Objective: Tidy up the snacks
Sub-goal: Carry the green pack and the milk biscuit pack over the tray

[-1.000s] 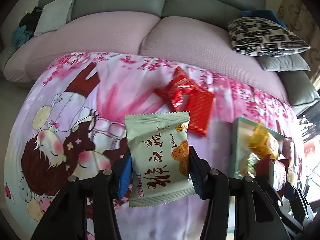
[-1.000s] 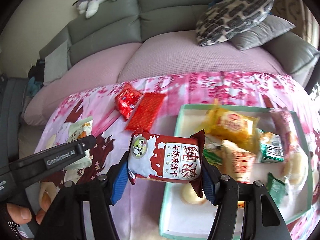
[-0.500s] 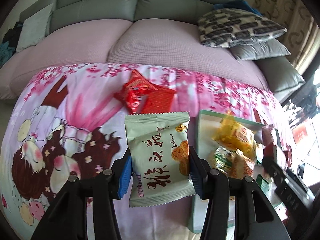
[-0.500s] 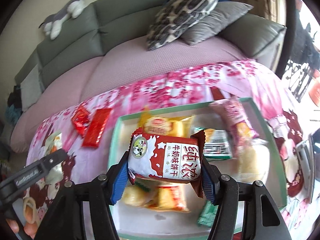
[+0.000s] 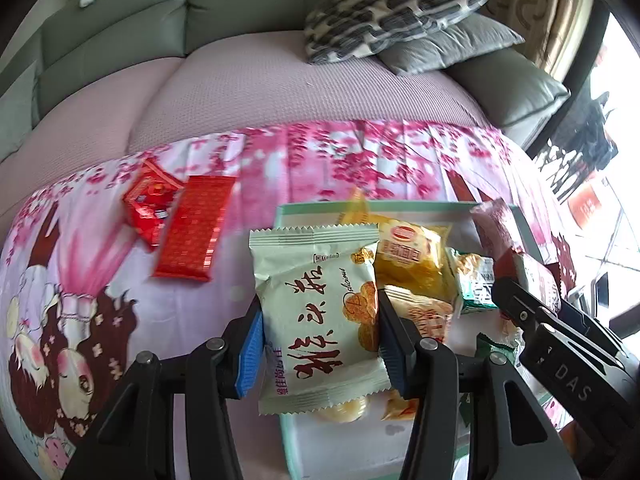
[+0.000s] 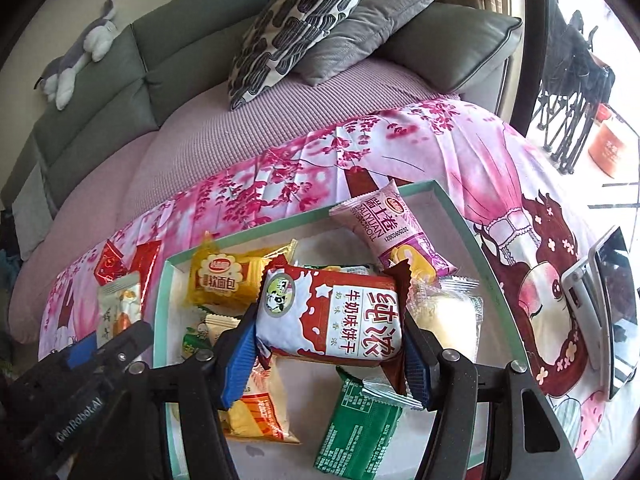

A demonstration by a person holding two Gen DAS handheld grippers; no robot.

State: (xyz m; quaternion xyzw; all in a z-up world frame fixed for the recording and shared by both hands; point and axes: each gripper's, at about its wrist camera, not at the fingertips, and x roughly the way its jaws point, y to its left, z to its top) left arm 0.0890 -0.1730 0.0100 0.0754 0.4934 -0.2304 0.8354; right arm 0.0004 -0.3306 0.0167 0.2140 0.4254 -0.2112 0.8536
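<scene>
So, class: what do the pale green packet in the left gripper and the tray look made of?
Pale green packet: looks like thin matte plastic film, with crimped, zigzag-cut ends and light creases. Tray: probably card or thin board, a mint-green rim with straight, sharp-cornered walls and a dull white floor; plastic can't be ruled out.

Glossy plastic snack wrappers (image 6: 328,316); printed cloth cover (image 5: 320,160); matt ribbed sofa seat (image 5: 280,76).

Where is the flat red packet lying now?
In the left wrist view, the flat red packet lies on the pink cloth, left of the tray, touching a crinkled red wrapper.
</scene>
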